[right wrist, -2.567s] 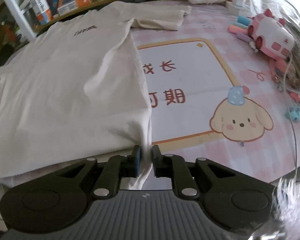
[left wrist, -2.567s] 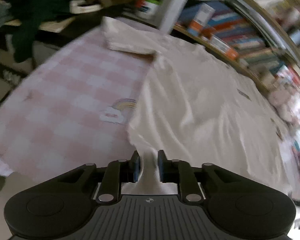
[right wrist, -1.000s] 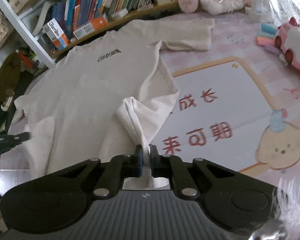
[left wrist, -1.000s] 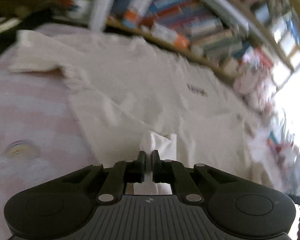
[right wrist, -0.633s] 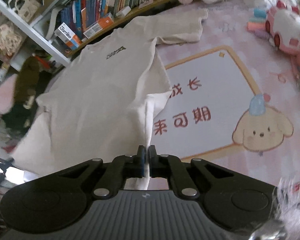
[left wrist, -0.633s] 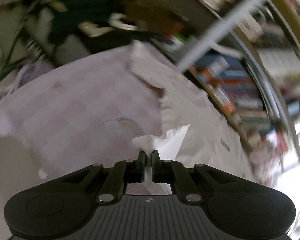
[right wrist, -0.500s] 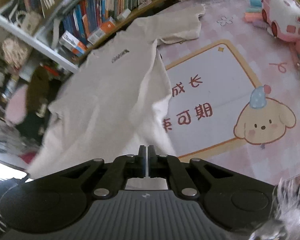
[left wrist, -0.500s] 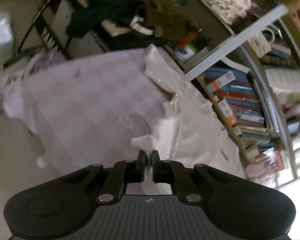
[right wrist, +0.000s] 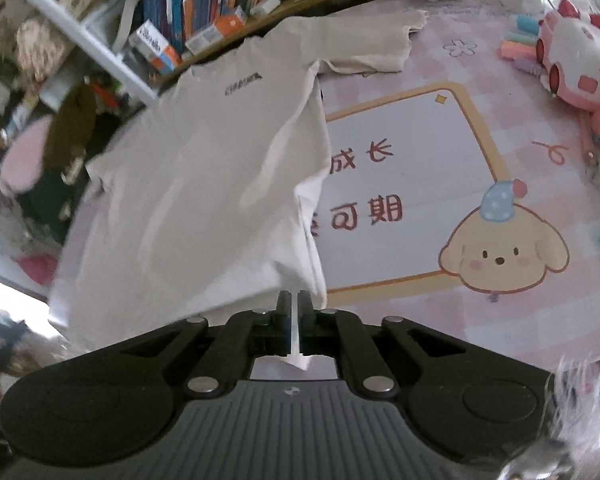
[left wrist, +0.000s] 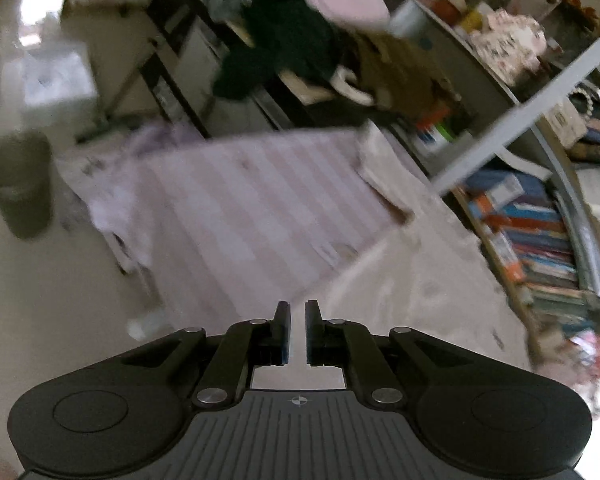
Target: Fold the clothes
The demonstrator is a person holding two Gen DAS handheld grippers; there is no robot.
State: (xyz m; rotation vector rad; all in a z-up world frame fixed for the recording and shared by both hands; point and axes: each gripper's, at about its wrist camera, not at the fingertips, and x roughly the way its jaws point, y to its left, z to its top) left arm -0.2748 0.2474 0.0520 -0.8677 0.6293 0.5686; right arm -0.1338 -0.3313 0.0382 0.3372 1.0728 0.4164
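My black two-finger gripper on the right [right wrist: 294, 300] has grey ribbing on its body, and so does my black left gripper [left wrist: 297, 312]. The cream cotton T-shirt [right wrist: 204, 184] carries a small dark grey print at the chest. The pink-and-white checked tablecloth [left wrist: 236, 216] under it has a white panel framed in orange-yellow [right wrist: 412, 184] with dark red characters, and a cream cartoon puppy [right wrist: 504, 256] with pink cheeks and a blue dotted hat. The plush toy bus [right wrist: 576, 68] is white and pink with red wheels. The books on the shelf [right wrist: 216, 4] are blue, orange and green.
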